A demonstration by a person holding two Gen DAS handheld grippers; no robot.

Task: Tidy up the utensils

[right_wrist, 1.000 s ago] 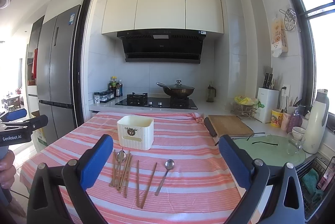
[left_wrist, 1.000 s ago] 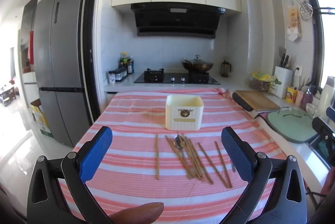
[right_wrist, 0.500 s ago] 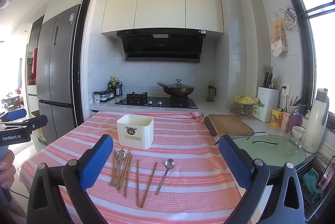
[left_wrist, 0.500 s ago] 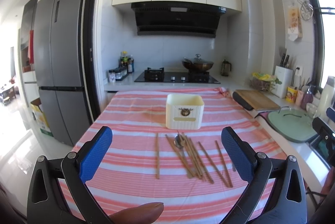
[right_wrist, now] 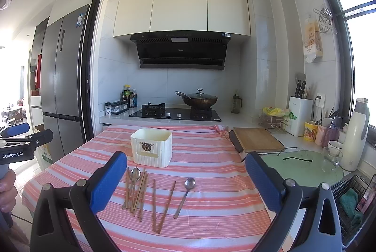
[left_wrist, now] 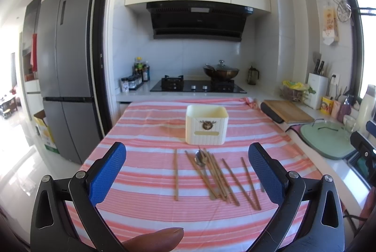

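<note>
1. We find the chopsticks (left_wrist: 218, 175) lying loose on the striped surface (left_wrist: 145, 172), just in front of the cream utensil holder (left_wrist: 206, 124). One spoon (left_wrist: 200, 159) rests among them in a crossed bundle, and a single stick (left_wrist: 175, 175) lies apart to the left.
2. In the right wrist view, a second spoon (right_wrist: 184, 196) lies alone to the right of the bundle, near a separate pair of sticks (right_wrist: 161, 205).
3. We see no utensil inside the holder's visible rim; the interior is hidden, so we cannot confirm its contents.
4. We detect no change over the last second: every utensil and the holder keep their positions, and both views are unmoved.
5. The left tongs (left_wrist: 186, 172) and right tongs (right_wrist: 185, 183) are both spread wide and grip nothing. Both hover short of the utensils.
6. We judge that sorting has not begun; a first approach and grasp remain to be made.
7. The crossed bundle may shift if one stick is pulled out of it.
</note>
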